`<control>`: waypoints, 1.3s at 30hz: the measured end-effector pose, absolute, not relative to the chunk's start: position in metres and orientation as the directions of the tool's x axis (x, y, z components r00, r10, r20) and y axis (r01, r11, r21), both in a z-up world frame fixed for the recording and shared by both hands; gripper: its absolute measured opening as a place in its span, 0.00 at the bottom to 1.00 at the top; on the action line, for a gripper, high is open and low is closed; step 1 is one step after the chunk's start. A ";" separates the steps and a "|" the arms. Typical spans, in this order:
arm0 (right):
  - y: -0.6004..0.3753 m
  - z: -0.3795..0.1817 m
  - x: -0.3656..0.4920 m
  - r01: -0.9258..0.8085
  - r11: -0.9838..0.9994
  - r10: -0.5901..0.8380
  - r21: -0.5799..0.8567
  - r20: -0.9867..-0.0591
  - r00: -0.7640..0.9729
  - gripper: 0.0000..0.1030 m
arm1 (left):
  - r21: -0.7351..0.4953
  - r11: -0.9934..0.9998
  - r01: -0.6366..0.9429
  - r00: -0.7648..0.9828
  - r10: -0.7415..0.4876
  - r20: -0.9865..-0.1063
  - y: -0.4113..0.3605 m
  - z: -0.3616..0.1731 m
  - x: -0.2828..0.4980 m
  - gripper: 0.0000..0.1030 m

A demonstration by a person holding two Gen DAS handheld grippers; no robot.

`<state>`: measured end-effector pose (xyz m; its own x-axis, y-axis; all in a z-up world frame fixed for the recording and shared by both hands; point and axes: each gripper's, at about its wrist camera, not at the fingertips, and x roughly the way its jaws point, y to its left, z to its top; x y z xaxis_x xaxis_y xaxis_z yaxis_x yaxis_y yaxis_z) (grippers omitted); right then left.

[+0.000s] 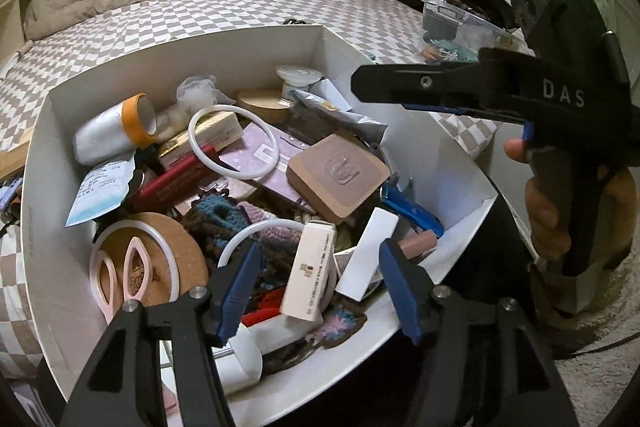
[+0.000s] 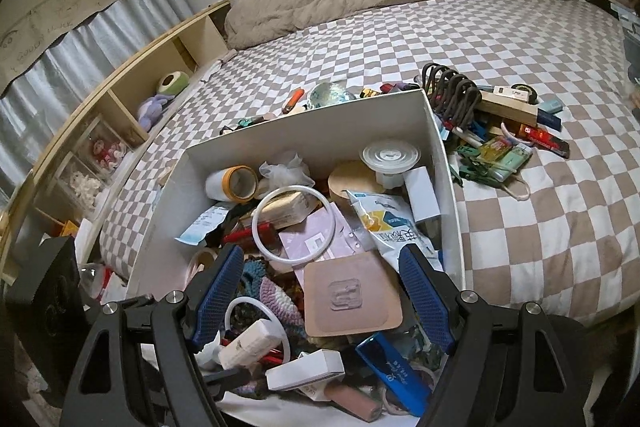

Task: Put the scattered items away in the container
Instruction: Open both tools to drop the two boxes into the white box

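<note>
White cardboard box — on the checkered bed, already heaped with oddments. Left gripper and right gripper: both over the box, jaws wide, empty. Outstanding: cluttered pile just right of the box. Judged between picks — next, reach the right gripper beyond the box's right wall.
</note>
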<state>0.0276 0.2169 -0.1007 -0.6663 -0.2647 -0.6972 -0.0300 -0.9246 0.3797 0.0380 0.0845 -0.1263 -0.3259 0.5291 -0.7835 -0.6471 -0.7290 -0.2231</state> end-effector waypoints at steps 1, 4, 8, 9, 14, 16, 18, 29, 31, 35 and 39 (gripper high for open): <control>0.216 -0.101 0.028 -0.029 -0.925 -0.265 0.379 -0.697 -0.667 0.78 | -0.222 -0.730 -0.646 -0.327 0.528 -0.784 0.085 -0.126 0.038 0.60; 0.215 -0.101 0.028 -0.023 -0.927 -0.265 0.374 -0.697 -0.666 0.78 | -0.223 -0.735 -0.640 -0.335 0.528 -0.780 0.083 -0.125 0.038 0.60; 0.211 -0.101 0.027 -0.015 -0.929 -0.267 0.369 -0.700 -0.663 0.78 | -0.224 -0.743 -0.630 -0.346 0.528 -0.776 0.079 -0.121 0.035 0.60; 0.211 -0.101 0.027 -0.013 -0.929 -0.268 0.369 -0.699 -0.663 0.78 | -0.225 -0.745 -0.628 -0.349 0.528 -0.774 0.078 -0.120 0.034 0.60; 0.208 -0.098 0.028 -0.003 -0.932 -0.269 0.363 -0.695 -0.666 0.78 | -0.223 -0.763 -0.606 -0.374 0.521 -0.767 0.072 -0.115 0.030 0.60; 0.208 -0.096 0.028 0.001 -0.932 -0.270 0.363 -0.691 -0.670 0.78 | -0.219 -0.771 -0.598 -0.383 0.515 -0.767 0.070 -0.114 0.029 0.60; 0.207 -0.094 0.030 0.008 -0.929 -0.274 0.369 -0.677 -0.683 0.78 | -0.217 -0.778 -0.590 -0.393 0.511 -0.765 0.067 -0.113 0.027 0.60; 0.200 -0.089 0.037 0.040 -0.941 -0.263 0.337 -0.651 -0.712 0.78 | -0.165 -0.826 -0.539 -0.475 0.460 -0.750 0.058 -0.103 0.023 0.83; 0.201 -0.088 0.039 0.040 -0.942 -0.258 0.332 -0.647 -0.718 0.82 | -0.161 -0.834 -0.528 -0.488 0.453 -0.746 0.055 -0.102 0.023 0.86; 0.201 -0.085 0.043 0.040 -0.952 -0.233 0.303 -0.636 -0.736 0.99 | -0.145 -0.854 -0.500 -0.518 0.429 -0.740 0.050 -0.098 0.021 0.88; 0.198 -0.083 0.049 0.040 -0.966 -0.197 0.256 -0.625 -0.755 1.00 | -0.136 -0.865 -0.483 -0.540 0.417 -0.731 0.045 -0.096 0.021 0.96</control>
<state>0.0491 0.1979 -0.0826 -0.7554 -0.1968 -0.6250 0.0396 -0.9658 0.2561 0.0210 0.0455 -0.0955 -0.5403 0.4167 -0.7311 -0.4830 -0.8650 -0.1361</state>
